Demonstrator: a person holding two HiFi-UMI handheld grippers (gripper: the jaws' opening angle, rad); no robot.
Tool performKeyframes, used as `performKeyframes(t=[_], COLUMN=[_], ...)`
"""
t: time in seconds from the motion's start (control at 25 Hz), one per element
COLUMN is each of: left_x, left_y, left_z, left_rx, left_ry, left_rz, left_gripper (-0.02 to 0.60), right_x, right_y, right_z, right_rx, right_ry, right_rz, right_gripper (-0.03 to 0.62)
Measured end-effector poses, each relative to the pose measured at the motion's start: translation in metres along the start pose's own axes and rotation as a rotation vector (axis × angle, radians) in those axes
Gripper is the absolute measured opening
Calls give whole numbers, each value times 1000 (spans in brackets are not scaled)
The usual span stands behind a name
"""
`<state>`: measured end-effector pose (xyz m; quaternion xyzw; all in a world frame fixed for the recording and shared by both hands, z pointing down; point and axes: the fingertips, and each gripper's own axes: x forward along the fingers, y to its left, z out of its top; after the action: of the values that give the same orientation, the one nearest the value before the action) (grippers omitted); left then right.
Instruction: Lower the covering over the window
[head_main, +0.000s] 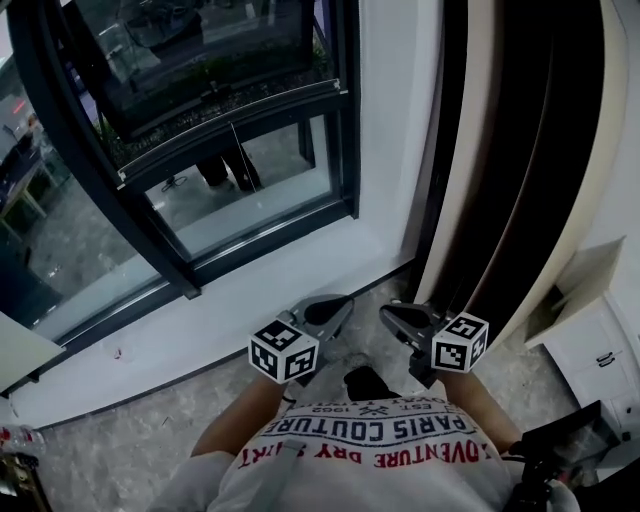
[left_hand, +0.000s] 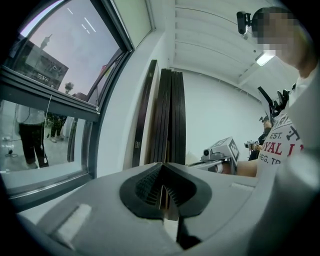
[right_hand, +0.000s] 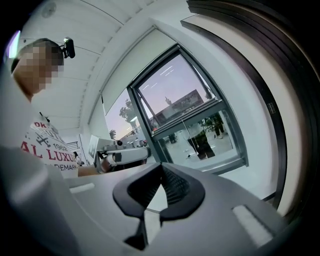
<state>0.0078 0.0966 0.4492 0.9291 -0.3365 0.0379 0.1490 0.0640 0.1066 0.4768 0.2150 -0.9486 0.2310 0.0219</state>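
Dark metal framed the window (head_main: 250, 190), and we stood back from it with both claws well apart from the glass. The left claw (left_hand: 162, 192) was pinched fully together on nothing. The right claw (right_hand: 159, 187) was the same, its ribbed pads meeting with nothing between them. The blind we were to lower showed plainly in no view; we judged that it sat rolled up above the top of the frame. A thin cord (left_hand: 49, 117) hung in front of the pane. We took it for the pull, though it was too fine to be sure.

Several things could have gone wrong from there. A claw that reached the cord without first opening would only have pushed it aside. So fine a cord could also have slipped out between the pads, or been missed altogether. A sharp tug might have jammed the blind or dropped it crooked. The dark boards (head_main: 500, 150) leaned on the wall just beside the window, and a wide swing of the right claw could have knocked them.

The head view showed the sill (head_main: 300, 265) and both claws side by side, but cut off the window's top. The right gripper view showed the whole frame up to the ceiling, with the left claw beside it. Only the left gripper view showed the boards edge-on.
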Motion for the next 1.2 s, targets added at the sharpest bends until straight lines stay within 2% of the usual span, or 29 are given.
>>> performKeyframes(t=[0.2,0.4,0.6,0.84,1.04,1.2], left_x=[31,71,123,170,193,206], left_y=[44,107,162,213,222,232], left_z=[9,20,45,90,117,131], left_rx=[-7,-26,-28,-1,48,76], left_ry=[9,30,40,2,-9,-9], left_rz=[22,61,62,102,96,92], left_gripper=[3,3,3,3,3,3], right_x=[27,60,87,104,105,109], right_y=[-50,-112,-178,-242,-260,-261], right_z=[4,25,68,124,153,159], right_rx=[55,96,92,29,19,0], right_ry=[3,4,-17,-37,-79,-75], right_rz=[7,19,15,10,12,22], right_gripper=[0,0,0,0,0,0])
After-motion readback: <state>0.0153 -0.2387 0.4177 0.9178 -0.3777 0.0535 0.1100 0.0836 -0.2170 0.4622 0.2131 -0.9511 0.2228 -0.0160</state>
